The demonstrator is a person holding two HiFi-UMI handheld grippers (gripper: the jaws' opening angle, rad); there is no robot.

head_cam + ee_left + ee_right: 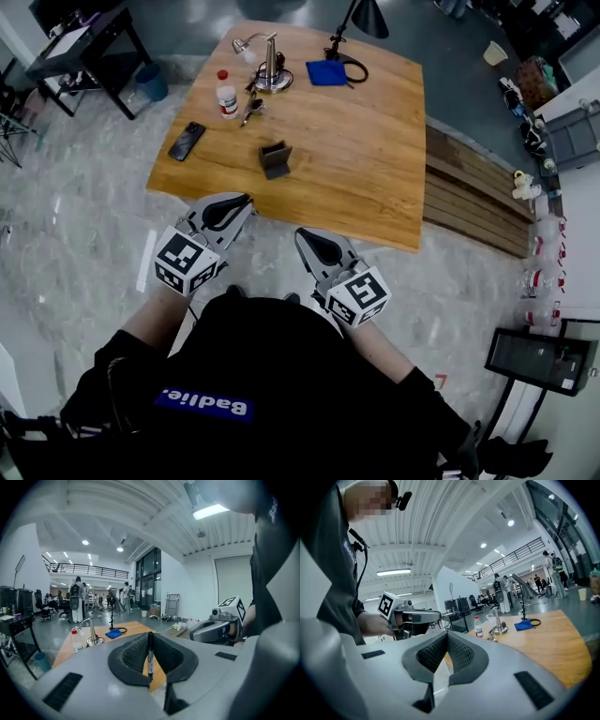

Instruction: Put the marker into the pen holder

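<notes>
Standing upright, marker (150, 657) is pinched between left gripper (228, 209) jaws.

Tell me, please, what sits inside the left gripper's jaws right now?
A black marker stands upright, pinched between the left gripper's jaws. The jaws cover its sides where they press on it, and the head view does not show it.

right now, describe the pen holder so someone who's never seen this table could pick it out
Start at the wooden table. The pen holder stands alone toward its near edge, right of the flat black phone. It is the only dark upright box; the bottle and lamp sit farther back.
</notes>
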